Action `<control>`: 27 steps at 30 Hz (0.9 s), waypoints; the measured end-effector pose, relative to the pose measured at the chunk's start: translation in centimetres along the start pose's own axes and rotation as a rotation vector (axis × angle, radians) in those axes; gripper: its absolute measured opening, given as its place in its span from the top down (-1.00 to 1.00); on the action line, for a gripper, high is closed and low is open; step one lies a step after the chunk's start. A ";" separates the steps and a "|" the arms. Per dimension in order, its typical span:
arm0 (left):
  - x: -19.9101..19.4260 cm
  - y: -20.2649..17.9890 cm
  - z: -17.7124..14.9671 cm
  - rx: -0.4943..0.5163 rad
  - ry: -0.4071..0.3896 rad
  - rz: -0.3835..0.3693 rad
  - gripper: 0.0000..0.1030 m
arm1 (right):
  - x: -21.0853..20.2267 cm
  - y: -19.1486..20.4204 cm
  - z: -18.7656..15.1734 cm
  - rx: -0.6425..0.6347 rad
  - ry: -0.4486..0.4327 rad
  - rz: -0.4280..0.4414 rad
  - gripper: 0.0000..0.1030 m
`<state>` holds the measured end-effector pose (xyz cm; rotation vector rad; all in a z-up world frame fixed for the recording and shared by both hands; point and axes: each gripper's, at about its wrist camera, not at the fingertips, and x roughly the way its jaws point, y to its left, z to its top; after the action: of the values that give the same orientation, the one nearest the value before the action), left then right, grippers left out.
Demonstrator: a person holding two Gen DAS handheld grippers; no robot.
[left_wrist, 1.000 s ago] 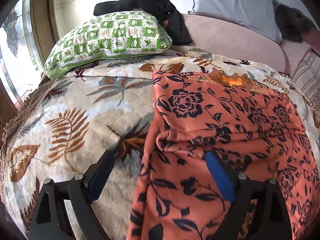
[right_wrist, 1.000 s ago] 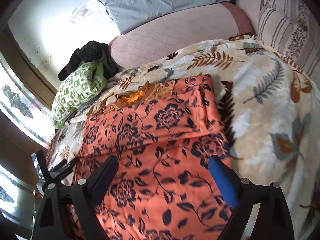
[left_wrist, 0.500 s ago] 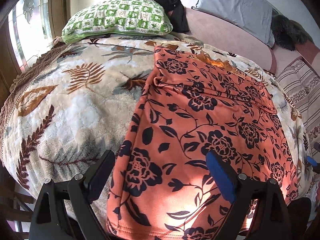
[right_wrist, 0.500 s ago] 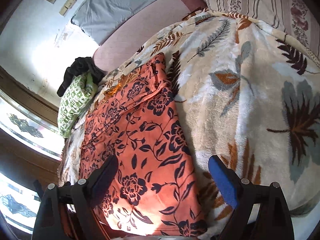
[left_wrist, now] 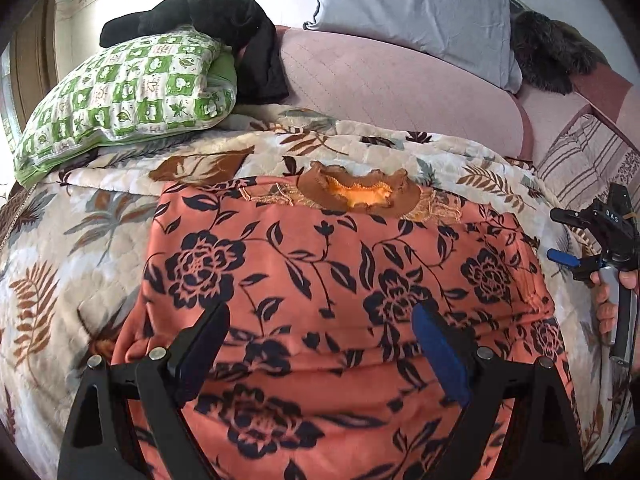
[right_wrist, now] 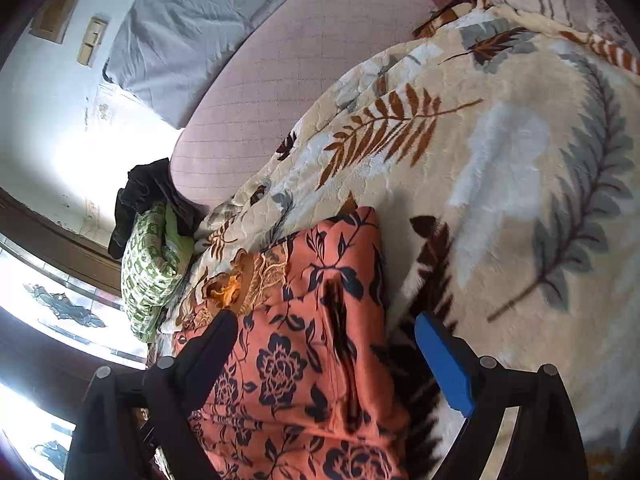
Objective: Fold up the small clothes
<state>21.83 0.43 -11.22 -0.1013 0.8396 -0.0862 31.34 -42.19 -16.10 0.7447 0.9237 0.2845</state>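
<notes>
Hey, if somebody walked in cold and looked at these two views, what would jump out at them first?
The orange floral garment spread flat across the leaf-print blanket, brown neckline toward the headboard. Then the green checked pillow at the far left with black clothing dumped on it. Both claws, left and right, hang open over the garment.

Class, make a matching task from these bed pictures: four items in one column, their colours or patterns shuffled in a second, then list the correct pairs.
Items:
1. garment
2. checked pillow
3. plain pillow
4. blanket

Descriptions:
A. green and white squares
B. cream with brown and grey leaves
C. orange with dark flowers
D. pale grey-blue

Pairs: 1-C, 2-A, 3-D, 4-B
</notes>
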 end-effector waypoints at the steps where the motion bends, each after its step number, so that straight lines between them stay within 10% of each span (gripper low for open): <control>1: 1.0 0.1 0.3 -0.010 -0.001 -0.003 -0.80 | 1.1 0.1 0.6 -0.009 0.001 -0.003 -0.77; 4: 4.7 0.7 0.5 -0.035 0.051 0.006 -0.80 | 4.1 -0.3 1.7 -0.014 0.013 -0.018 -0.65; 5: 6.0 1.0 0.2 -0.041 0.089 0.018 -0.80 | 5.3 -0.5 1.8 -0.014 0.044 -0.035 -0.28; 6: 7.2 1.4 -0.2 -0.046 0.123 0.030 -0.79 | 6.7 -0.7 1.8 -0.020 0.097 -0.062 0.50; 11: 6.7 1.2 -0.8 0.029 0.100 0.031 -0.79 | 6.0 2.6 1.7 -0.183 0.017 -0.259 0.70; 16: 2.6 5.5 0.5 -0.047 0.017 -0.004 -0.79 | 6.4 1.5 1.0 -0.147 0.019 -0.315 0.37; 18: 1.6 8.8 1.4 -0.096 -0.022 0.035 -0.79 | 3.9 1.8 0.2 -0.093 -0.048 -0.312 -0.67; 27: 7.8 18.4 5.7 -0.312 0.069 -0.015 -0.57 | -2.2 7.9 -9.7 -0.221 -0.017 -0.041 -0.67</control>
<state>31.90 18.11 -15.47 -0.3996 0.9168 0.0281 22.93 -33.24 -13.00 0.5228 0.8742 0.3375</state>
